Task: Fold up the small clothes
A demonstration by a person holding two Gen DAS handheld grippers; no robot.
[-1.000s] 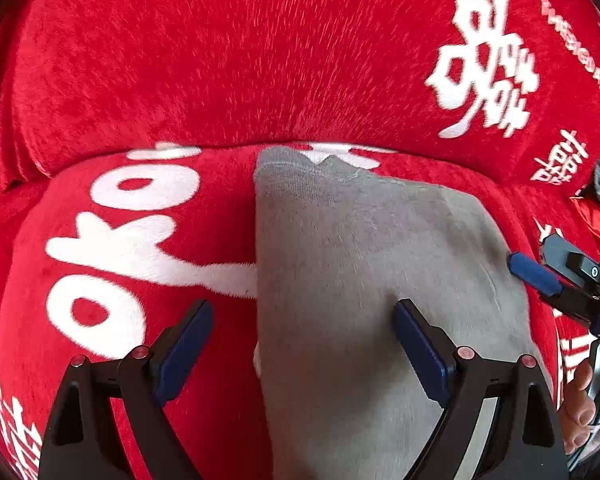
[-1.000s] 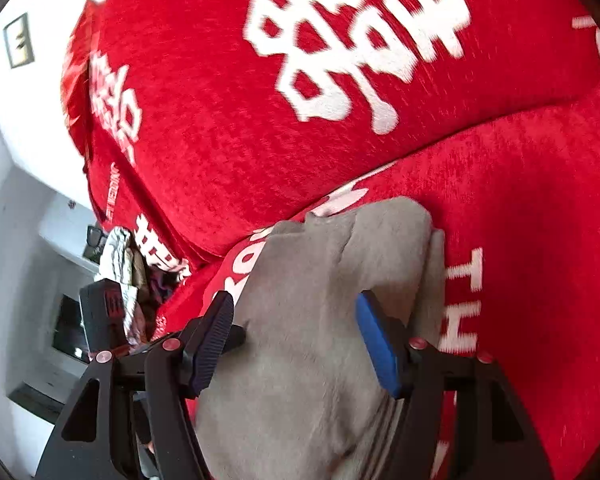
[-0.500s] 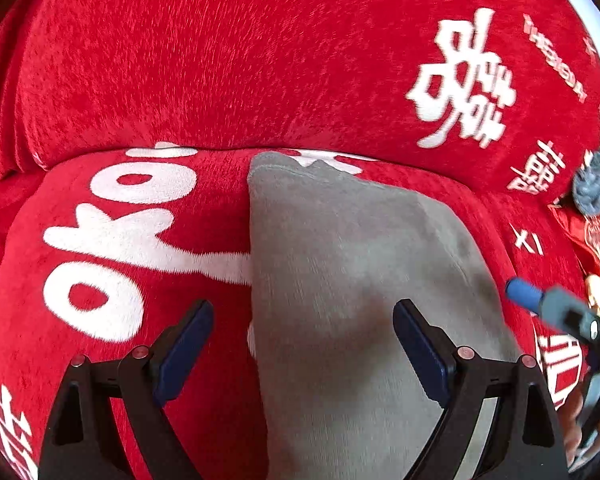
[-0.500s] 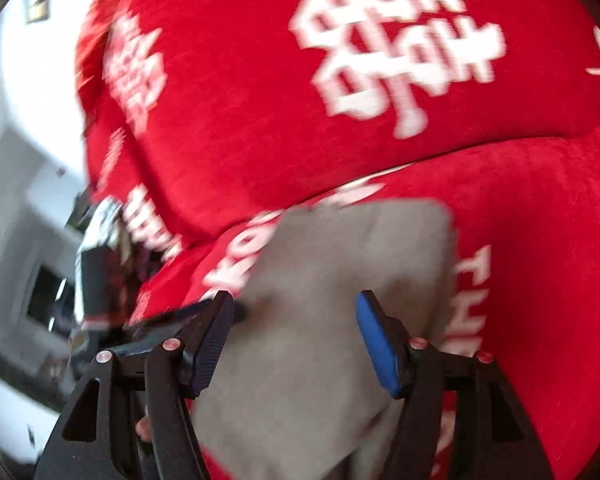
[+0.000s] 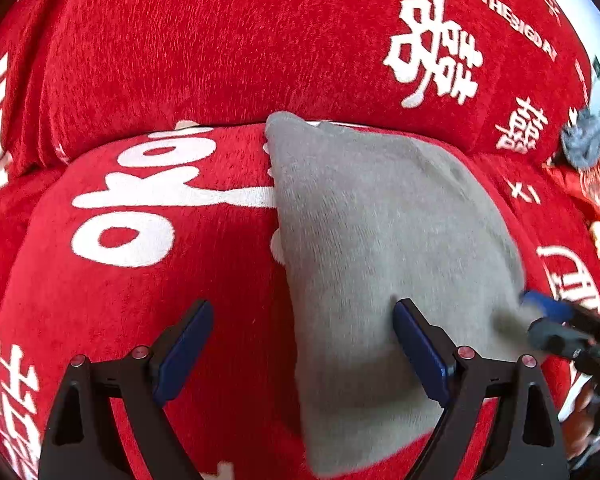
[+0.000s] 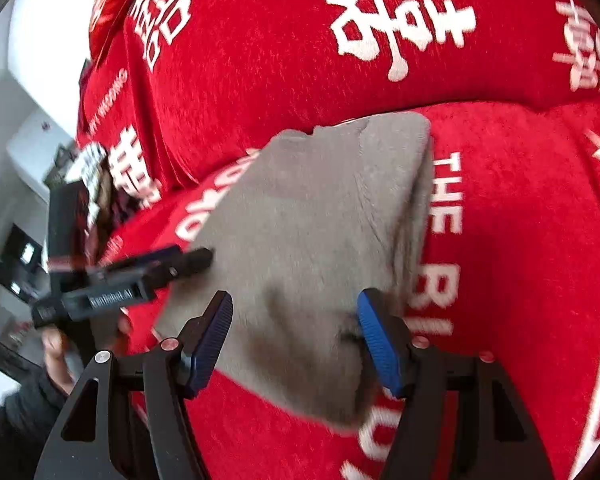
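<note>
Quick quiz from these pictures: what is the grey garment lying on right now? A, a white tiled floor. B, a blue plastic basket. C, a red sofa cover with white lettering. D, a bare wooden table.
C: the grey garment lies flat on the red sofa cover, whose white lettering shows beside and behind it in both wrist views.

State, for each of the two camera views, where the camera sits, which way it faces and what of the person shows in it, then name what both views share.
Left wrist view: sits on the left gripper, looking down along its open jaws at the folded grey knit garment on the red plush sofa cover with white lettering; the right gripper enters at the right edge.
Right wrist view: sits on the right gripper, jaws open over the garment; the left gripper and the hand holding it show at left.
Shared: garment, sofa cover, each other's gripper.
</note>
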